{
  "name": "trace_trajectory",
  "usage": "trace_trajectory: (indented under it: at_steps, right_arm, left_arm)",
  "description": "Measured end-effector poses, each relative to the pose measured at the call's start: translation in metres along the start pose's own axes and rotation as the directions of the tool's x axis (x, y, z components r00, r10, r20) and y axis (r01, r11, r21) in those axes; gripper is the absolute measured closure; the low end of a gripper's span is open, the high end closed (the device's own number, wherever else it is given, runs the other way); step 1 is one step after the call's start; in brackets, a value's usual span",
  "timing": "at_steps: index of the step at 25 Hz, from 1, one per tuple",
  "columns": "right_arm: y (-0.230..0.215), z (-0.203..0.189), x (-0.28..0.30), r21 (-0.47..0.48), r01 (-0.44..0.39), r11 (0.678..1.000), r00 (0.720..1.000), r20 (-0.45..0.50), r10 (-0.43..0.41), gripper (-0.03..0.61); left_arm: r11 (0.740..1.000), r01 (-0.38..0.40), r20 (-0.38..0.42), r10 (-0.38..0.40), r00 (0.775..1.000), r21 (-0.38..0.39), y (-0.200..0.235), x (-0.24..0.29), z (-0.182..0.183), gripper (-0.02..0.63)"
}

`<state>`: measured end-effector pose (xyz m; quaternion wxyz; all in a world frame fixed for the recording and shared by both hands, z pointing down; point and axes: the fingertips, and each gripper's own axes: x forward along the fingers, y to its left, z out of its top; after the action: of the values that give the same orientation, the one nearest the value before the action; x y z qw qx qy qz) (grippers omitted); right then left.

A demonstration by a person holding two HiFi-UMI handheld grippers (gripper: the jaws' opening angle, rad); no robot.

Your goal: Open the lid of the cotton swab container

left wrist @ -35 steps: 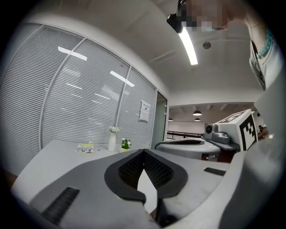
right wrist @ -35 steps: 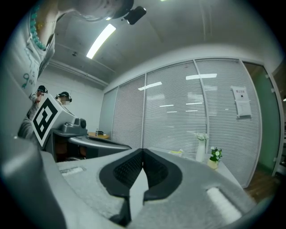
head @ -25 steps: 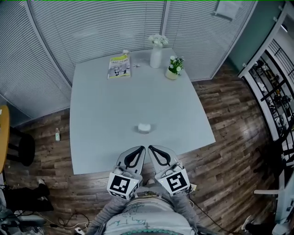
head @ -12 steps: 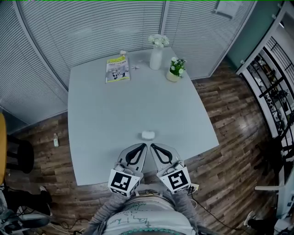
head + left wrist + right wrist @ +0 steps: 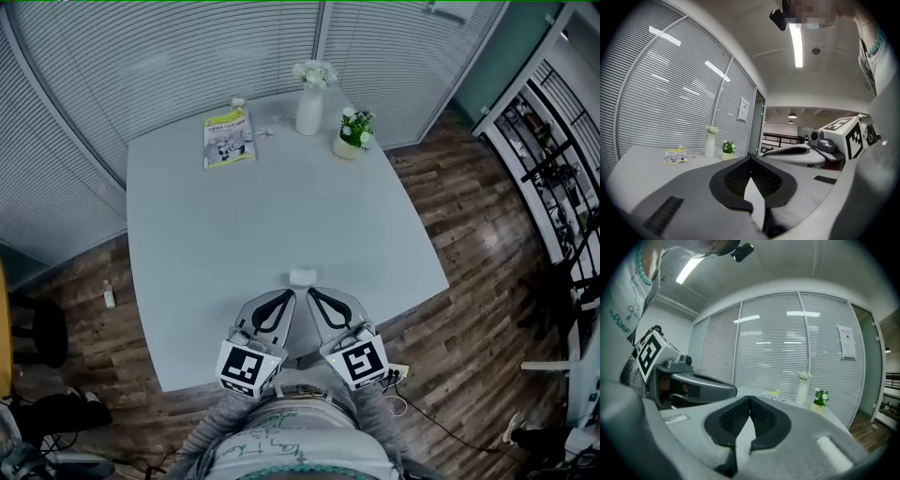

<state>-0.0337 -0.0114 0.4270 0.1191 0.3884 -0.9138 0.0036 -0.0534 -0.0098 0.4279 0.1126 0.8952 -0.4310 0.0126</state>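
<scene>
A small white cotton swab container point(image 5: 302, 277) lies on the pale grey table point(image 5: 216, 225) near its front edge. My left gripper point(image 5: 292, 294) and right gripper point(image 5: 311, 294) hover side by side just in front of the container, tips nearly meeting below it. Both are shut with nothing between the jaws. In the left gripper view the left gripper point(image 5: 750, 158) has its tips together, and the right gripper point(image 5: 750, 398) looks the same in its own view. The container is hidden behind the jaws in both gripper views.
At the table's far side stand a white vase with flowers point(image 5: 309, 105), a small potted plant point(image 5: 351, 133) and a yellow-green booklet point(image 5: 228, 136). Window blinds point(image 5: 187, 56) close off the back. Wooden floor point(image 5: 469, 225) surrounds the table; a railing point(image 5: 562, 178) runs at right.
Both grippers have come forward over the table's front edge toward the container, which now sits right at their tips. The view has shifted with them.
</scene>
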Motion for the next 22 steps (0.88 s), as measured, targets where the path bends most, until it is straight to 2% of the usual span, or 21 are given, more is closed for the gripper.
trace_trajectory:
  at_steps: [6, 22]
  right_arm:
    - [-0.009, -0.004, 0.006, -0.019, -0.023, 1.0, 1.0, -0.001, 0.023, 0.577]
    - [-0.03, -0.047, 0.033, -0.069, -0.1, 0.993, 0.991, -0.094, 0.094, 0.577]
  left_arm:
    - [0.999, 0.033, -0.028, -0.033, 0.999, 0.018, 0.001, 0.012, -0.003, 0.615]
    - [1.0, -0.024, -0.08, 0.023, 0.997, -0.014, 0.024, 0.041, -0.03, 0.615]
